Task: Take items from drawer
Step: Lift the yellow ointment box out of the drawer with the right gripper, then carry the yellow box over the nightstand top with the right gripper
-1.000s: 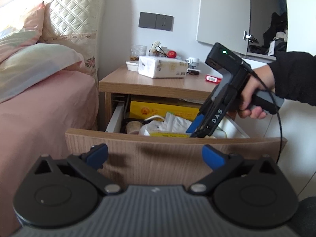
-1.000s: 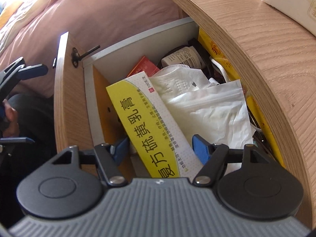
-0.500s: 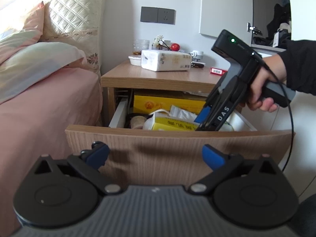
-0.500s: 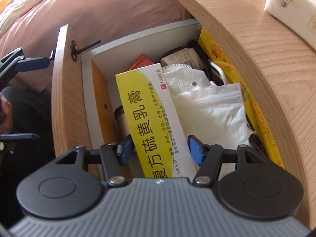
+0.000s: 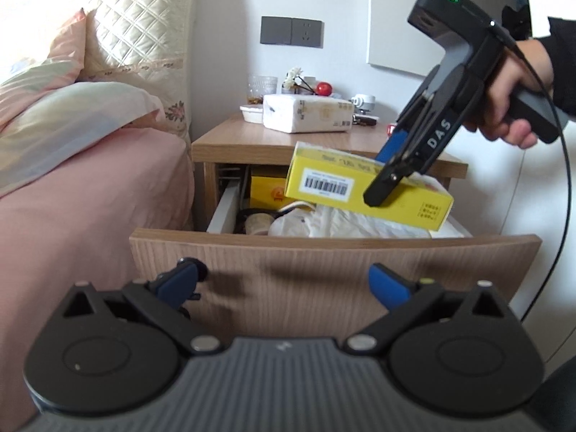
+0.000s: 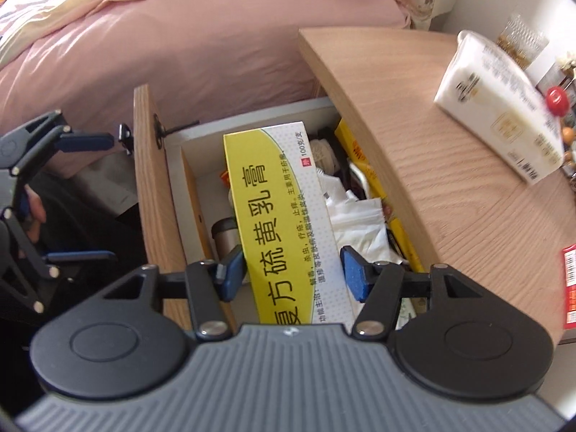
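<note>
Above the open drawer (image 5: 334, 266), clear of its front panel, one yellow-and-white box (image 5: 363, 189) hangs in the right hand-held gripper (image 5: 387, 176), which pinches it across its short width, one blue pad on each long side. In the right wrist view the box (image 6: 284, 223) runs lengthwise straight out from that hand-held gripper (image 6: 291, 275), its near end tucked under the body and its far end pointing over the drawer (image 6: 187, 165) toward the bed (image 6: 180, 46). From the left view the long axis lies roughly left to right, tilted, with the barcode end higher at the left and the other end lower at the right. The left hand-held gripper (image 5: 288, 280) is spread wide and holds nothing; it sits low on the near side of the drawer front, just off the panel, well apart from the box. The right hand-held gripper is therefore the only one on the box. The desk top (image 6: 450, 187), the bedside cabinet's top, lies right of the box in the right wrist view and beyond it in the left view; I judge the next move needs a carry that way while keeping the long box level. Counts: one box in hand; one tissue pack (image 5: 306, 117) on the desk; one red packet (image 6: 570, 288) at its edge; one steel cylinder (image 6: 225, 237) and one crumpled white bag (image 6: 356, 223) in the drawer. Other contents are too cluttered to count.
</note>
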`<state>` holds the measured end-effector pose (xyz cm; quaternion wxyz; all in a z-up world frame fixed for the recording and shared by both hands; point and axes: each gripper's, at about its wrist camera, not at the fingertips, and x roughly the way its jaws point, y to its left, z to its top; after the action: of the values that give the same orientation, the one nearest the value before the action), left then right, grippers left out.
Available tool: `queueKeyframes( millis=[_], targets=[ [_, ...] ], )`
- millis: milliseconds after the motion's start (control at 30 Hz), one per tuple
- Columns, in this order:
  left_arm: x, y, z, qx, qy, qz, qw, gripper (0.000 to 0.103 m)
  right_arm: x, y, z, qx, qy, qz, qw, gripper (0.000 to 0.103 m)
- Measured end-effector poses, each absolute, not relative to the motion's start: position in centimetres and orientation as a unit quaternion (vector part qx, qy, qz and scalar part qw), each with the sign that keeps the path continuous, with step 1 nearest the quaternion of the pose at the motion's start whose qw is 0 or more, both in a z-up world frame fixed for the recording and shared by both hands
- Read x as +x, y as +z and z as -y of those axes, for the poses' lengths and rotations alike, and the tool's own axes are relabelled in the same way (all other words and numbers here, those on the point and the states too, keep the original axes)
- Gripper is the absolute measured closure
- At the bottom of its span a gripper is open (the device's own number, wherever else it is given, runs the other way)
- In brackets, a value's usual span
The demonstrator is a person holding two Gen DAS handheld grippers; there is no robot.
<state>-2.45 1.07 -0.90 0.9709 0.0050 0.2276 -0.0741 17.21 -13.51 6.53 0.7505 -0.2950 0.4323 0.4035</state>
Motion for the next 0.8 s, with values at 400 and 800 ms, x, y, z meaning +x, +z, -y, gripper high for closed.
queueKeyframes(
  millis=[400, 800],
  targets=[
    [-2.9, -0.5, -1.7, -0.009, -0.072, -0.222, 0.972, 0.000, 19.3, 13.9, 12.4, -0.322, 0.351, -0.397, 0.784, 0.043],
    [-2.5, -0.5, -2.0, -0.017, -0.071, -0.223, 0.972, 0.000, 25.1, 12.8, 13.7, -0.327, 0.309, -0.418, 0.789, 0.043]
  ],
)
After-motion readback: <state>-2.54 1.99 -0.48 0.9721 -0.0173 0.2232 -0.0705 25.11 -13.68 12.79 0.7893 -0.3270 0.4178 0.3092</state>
